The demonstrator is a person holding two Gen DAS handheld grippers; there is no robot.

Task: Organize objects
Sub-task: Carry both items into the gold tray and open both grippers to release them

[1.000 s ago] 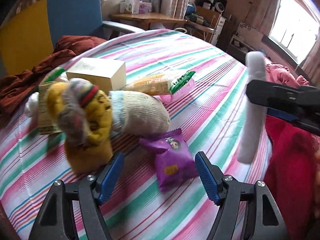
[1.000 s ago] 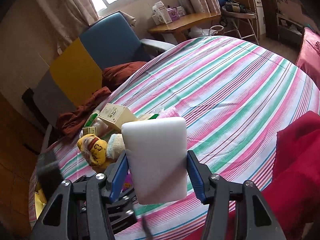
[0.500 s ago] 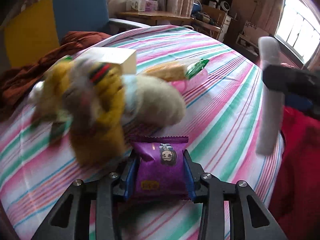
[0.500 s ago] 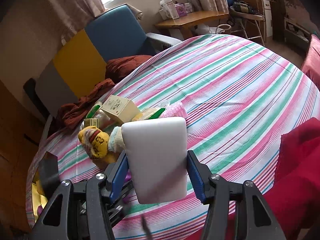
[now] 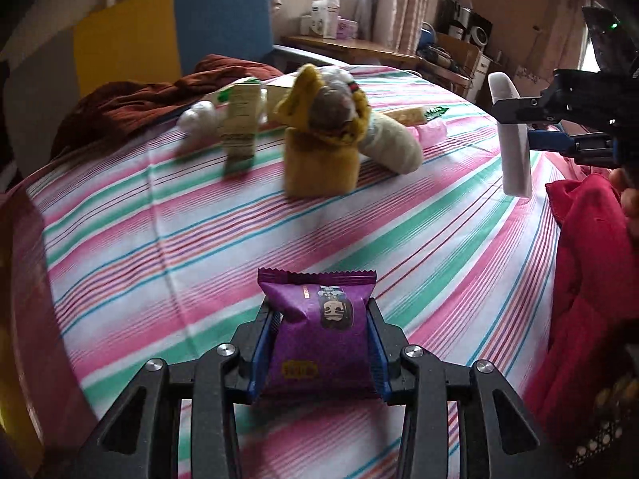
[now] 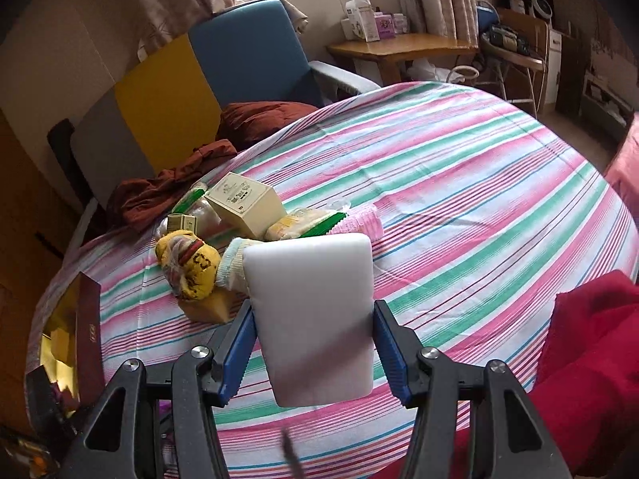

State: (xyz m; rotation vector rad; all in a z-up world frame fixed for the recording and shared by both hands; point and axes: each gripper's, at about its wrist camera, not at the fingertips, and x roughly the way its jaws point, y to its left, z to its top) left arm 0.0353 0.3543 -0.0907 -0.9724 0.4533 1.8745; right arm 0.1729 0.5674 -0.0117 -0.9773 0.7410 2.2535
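Left gripper, open 1 s ago, now clamps the purple snack packet, lifted from the pile; right gripper still grips the white foam block.

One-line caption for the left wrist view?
Left gripper clamps a purple snack packet above the striped tablecloth, sock pile beyond.
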